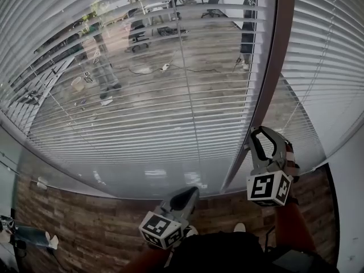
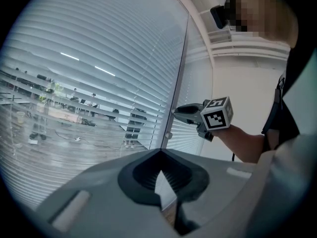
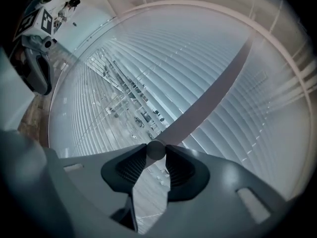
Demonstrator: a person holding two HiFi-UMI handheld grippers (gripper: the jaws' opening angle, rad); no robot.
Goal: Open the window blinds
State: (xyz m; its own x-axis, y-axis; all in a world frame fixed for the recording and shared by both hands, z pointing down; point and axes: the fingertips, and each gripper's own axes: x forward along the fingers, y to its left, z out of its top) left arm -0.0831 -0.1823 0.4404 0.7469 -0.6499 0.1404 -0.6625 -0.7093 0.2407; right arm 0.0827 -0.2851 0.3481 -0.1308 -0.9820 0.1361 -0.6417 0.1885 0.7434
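— Both busy?
— No. The right hand-held gripper (image 3: 155,153) clamps the knob (image 3: 156,148) near the blinds' (image 1: 170,95) lower edge, presumably to twist them open; the left hand-held gripper (image 2: 159,153) idles, closed and empty.

The white blinds (image 1: 170,95) hang fully lowered. The left panel's horizontal slats are tilted open, with gaps; the right panel looks more closed. Their round knob (image 3: 156,149) sits clamped between the right gripper's (image 3: 156,155) jaws.

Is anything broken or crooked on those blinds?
No, nothing stands out. The blinds look fine: their slats sit evenly spaced, none bent or missing, and the post between them is straight.
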